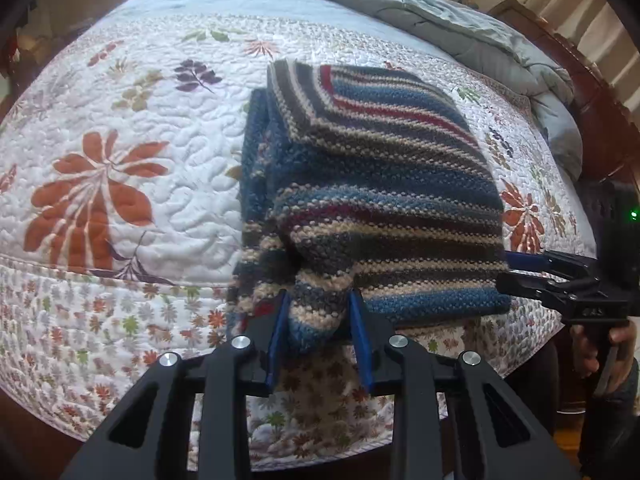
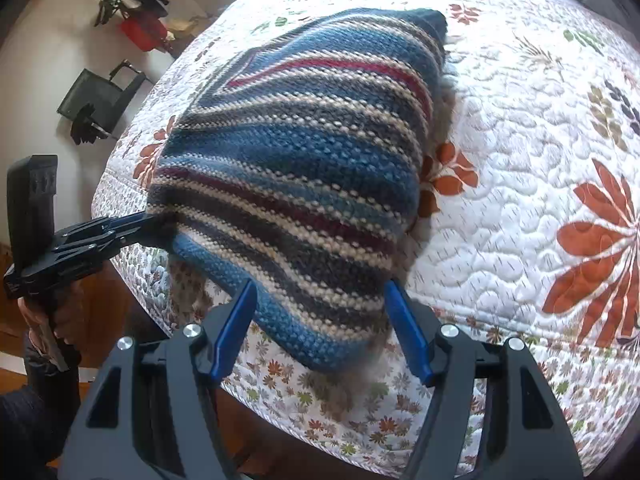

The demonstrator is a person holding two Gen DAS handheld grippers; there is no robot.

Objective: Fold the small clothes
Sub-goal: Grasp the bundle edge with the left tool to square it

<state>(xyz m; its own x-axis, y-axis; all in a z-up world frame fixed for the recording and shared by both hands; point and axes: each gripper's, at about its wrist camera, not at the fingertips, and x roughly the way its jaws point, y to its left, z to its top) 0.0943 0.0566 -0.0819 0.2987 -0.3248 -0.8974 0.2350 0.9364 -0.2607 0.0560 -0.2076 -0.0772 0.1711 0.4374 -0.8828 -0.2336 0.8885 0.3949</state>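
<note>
Black claw (image 1: 320, 328), blue pads (image 1: 360, 336), silver screws.

I count one striped knitted garment (image 1: 372, 200), folded, on one bed with one floral quilt (image 1: 132, 128) and one grey-blue blanket (image 1: 460, 12) at upper right. I carry two grippers, each with two blue fingers (image 1: 276, 344).

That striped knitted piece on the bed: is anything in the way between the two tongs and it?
Nothing visible. The striped knit lies on the floral quilt with the left tongs astride a bunched fold at its near edge, and the right tongs straddling its near corner.
</note>
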